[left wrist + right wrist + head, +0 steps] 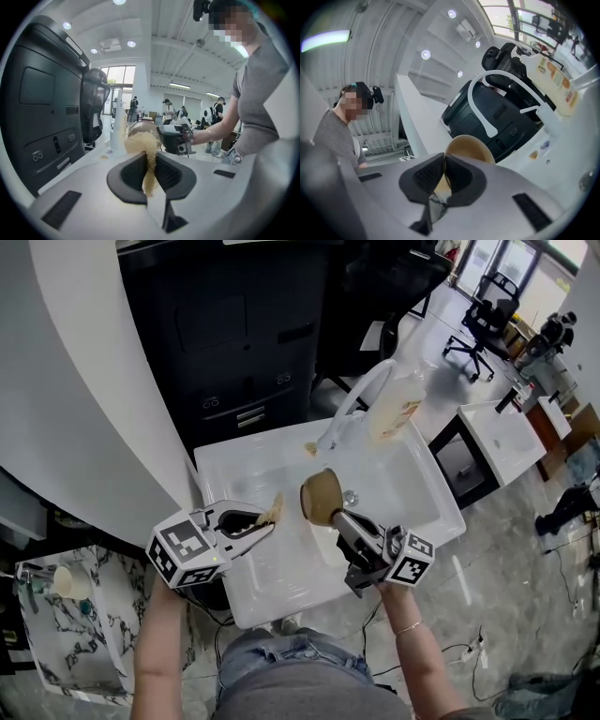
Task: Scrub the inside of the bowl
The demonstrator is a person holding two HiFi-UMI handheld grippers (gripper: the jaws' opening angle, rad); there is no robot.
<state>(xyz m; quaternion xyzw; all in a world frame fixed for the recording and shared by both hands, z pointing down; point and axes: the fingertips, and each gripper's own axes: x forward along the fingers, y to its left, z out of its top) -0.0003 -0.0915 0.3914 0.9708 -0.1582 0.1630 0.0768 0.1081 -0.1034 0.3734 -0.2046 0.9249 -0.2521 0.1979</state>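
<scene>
Left gripper (269, 525): jaws pressed together on a tan, fibrous scrub pad (275, 510), which sticks out past their tips.
Right gripper (337, 515): jaws pinching the rim of the brown bowl (319, 495), one jaw on each side of the wall.
Bowl: held up in the air above the sink basin (281, 589), tipped on its side, resting on nothing.
Scrub pad to bowl: just beside the bowl's left edge in the head view, with a narrow gap between them. In the left gripper view the pad (143, 146) overlaps the bowl (140, 126), so contact cannot be judged there.
Sink: white, with its drain (349, 496) just to the right of the bowl.
Faucet (352, 397): white and arched, at the far rim of the sink.
Bottle (397, 405): pale with an orange label, standing beside the faucet on the far right corner.
Person: both forearms reach in from the bottom of the head view.
</scene>
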